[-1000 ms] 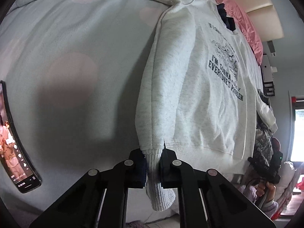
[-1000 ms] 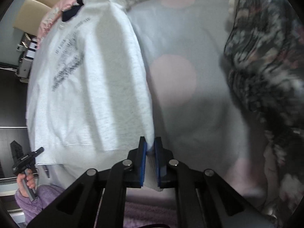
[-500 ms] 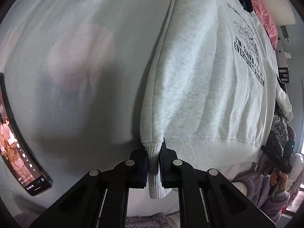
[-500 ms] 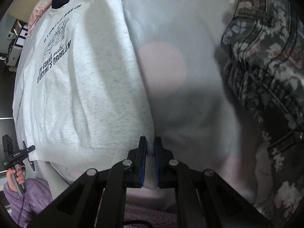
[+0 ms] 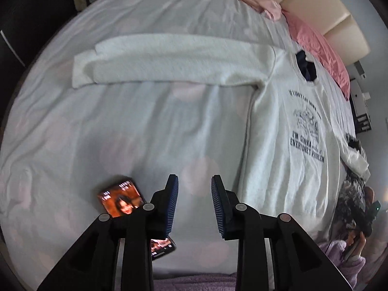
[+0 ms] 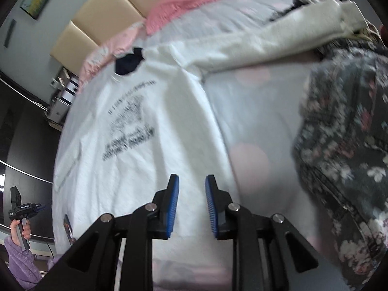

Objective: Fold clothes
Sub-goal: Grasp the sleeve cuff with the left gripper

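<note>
Empty tool (image 6: pixel 191 205) spread above flat sweatshirt (image 6: pixel 145 131).

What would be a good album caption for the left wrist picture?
Open left claw hovers above the spotted bedsheet, phone beside it, white printed sweatshirt spread flat.

**Sweatshirt spread flat across the bed**

The sweatshirt (image 5: pixel 286 145) lies front up on the bed sheet (image 5: pixel 145 133), its collar toward the headboard (image 5: pixel 322 7) and pillows (image 5: pixel 315 41). One sleeve (image 5: pixel 169 60) stretches out sideways across the sheet. A phone (image 5: pixel 120 200) lies on the sheet left of the sweatshirt's hem, partly behind the left gripper (image 5: pixel 194 206). A floral garment (image 6: pixel 344 133) lies right of the sweatshirt, beyond the right gripper (image 6: pixel 191 206).
</note>
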`<state>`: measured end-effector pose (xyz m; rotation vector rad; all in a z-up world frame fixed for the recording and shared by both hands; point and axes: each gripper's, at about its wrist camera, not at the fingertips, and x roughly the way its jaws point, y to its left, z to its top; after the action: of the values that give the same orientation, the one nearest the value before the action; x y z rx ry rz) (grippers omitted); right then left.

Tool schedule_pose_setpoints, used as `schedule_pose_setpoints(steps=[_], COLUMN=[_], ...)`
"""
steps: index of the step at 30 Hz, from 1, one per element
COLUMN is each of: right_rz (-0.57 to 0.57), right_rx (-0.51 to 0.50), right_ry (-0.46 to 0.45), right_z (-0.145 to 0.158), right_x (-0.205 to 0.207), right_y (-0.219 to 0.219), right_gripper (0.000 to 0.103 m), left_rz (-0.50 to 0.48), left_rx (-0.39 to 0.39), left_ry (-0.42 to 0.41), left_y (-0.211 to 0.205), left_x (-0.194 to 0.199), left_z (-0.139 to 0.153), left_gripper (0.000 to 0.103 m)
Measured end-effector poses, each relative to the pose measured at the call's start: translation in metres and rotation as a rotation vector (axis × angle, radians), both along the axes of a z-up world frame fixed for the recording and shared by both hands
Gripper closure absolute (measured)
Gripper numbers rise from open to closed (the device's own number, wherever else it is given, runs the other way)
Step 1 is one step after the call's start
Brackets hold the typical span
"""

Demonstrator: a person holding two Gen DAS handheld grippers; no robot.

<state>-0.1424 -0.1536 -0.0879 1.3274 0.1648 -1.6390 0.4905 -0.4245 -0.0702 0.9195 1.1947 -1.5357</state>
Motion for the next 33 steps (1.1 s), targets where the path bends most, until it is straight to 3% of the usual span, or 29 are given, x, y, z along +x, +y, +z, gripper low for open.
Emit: schedule_pose_setpoints(steps=[3, 8, 13, 17, 19, 20, 26, 33], right_rz=[0.006, 0.009, -0.016, -0.05, -0.077, -0.086, -0.055, 0.034], right_rx=[-0.06, -0.101, -0.078, -0.089, -0.091, -0.089, -0.029, 0.03], right_ry=[0.043, 0.101, 0.097, 0.13, 0.14, 0.141, 0.224, 0.27], right_z=[0.011, -0.005, -0.026, -0.031, -0.034, -0.035, -0.045, -0.065], right_x=[0.008, 0.028, 0.03, 0.026, 0.024, 0.023, 0.032, 0.044], right_y=[-0.002, -0.039, -0.044, -0.045, -0.047, -0.049, -0.074, -0.102], right_gripper=[0.081, 0.081, 0.081, 0.081, 0.081, 0.081, 0.081, 0.081], left_rz=[0.049, 0.128, 0.205, 0.24, 0.257, 0.27, 0.357, 0.397], left_rx=[-0.061, -0.123, -0.148, -0.127, -0.115, -0.116, -0.085, -0.051], left_ry=[-0.065, -0.142, -0.146, -0.098, -0.082, -0.083, -0.034, -0.05], left_y=[-0.016, -0.055, -0.087, -0.112, -0.125, -0.128, -0.152, -0.16], left_x=[0.031, 0.07, 0.107, 0.119, 0.124, 0.125, 0.144, 0.142], left_z=[0.022, 0.043, 0.027, -0.013, -0.037, -0.048, -0.105, -0.153], left_gripper=[0.073, 0.073, 0.073, 0.072, 0.056, 0.053, 0.053, 0.052])
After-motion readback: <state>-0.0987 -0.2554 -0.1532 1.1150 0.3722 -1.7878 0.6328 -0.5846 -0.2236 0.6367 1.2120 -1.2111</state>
